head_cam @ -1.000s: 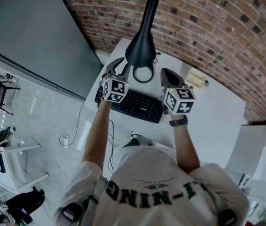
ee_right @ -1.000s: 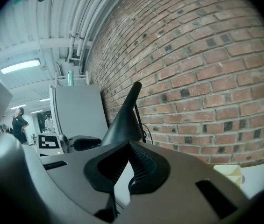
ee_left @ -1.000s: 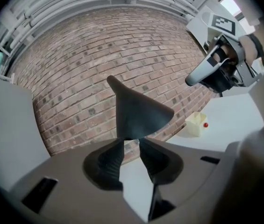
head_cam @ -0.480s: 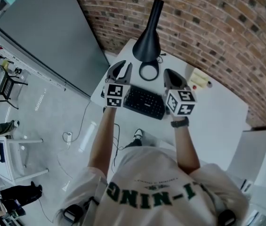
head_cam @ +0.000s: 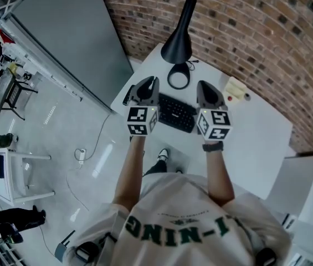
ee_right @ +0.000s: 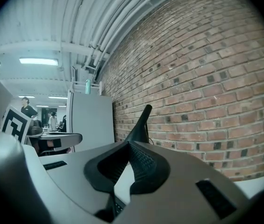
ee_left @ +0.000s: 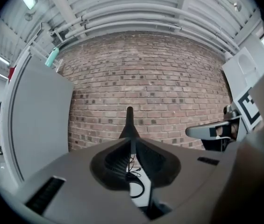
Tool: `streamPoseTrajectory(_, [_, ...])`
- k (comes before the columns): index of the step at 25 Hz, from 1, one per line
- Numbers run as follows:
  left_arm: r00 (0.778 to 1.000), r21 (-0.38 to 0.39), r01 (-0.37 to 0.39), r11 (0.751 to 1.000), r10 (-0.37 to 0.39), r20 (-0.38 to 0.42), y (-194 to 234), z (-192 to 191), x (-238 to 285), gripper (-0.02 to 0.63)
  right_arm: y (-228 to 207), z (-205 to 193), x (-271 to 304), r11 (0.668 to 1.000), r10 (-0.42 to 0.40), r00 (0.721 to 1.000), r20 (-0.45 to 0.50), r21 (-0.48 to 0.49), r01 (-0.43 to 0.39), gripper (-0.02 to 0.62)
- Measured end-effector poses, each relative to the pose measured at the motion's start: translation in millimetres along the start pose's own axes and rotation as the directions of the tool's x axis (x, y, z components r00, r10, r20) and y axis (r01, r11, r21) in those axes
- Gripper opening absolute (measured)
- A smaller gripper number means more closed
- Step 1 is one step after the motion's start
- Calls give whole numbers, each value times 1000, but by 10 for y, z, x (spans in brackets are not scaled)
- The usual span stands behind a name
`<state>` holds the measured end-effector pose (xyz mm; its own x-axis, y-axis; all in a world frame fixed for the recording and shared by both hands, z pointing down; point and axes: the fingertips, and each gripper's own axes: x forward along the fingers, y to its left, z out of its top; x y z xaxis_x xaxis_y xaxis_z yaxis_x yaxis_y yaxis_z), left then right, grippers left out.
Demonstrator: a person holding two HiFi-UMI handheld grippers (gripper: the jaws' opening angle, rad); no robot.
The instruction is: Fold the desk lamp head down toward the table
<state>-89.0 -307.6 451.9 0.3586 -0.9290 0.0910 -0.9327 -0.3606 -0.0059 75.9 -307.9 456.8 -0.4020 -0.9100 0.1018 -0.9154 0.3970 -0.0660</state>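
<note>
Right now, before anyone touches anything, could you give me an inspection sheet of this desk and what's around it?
Surface: white table, in front of the person.
Job's things: black desk lamp, cone head upright, ring base on the table, untouched.
Clutter: black keyboard; yellow note.
Grippers: left gripper jaws closing, nothing between them; right gripper tips together, empty; both short of the lamp.
Cables: thin lead by the lamp base; floor cable beside the table.
Surroundings: brick wall, grey panel, white chair.
</note>
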Motion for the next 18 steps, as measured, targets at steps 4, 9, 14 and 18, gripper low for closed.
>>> streamPoseTrajectory(4, [1000, -17, -28, 999, 28, 13, -97, 31, -235, 12, 84, 18, -174, 1000, 10, 1000, 14, -24, -10, 4])
streamPoseTrajectory(9, [998, -25, -52, 998, 52, 22, -206, 57, -472, 2, 170, 2, -360, 999, 26, 1000, 10, -47, -26, 3])
streamPoseTrajectory(14, [998, -41, -58, 997, 60, 27, -307, 61, -670, 2, 232, 49, -517, 998, 38, 999, 26, -55, -36, 4])
streamPoseTrajectory(18, [998, -63, -50, 997, 53, 42, -369, 72, -799, 2, 300, 59, -602, 997, 47, 999, 28, -62, -45, 5])
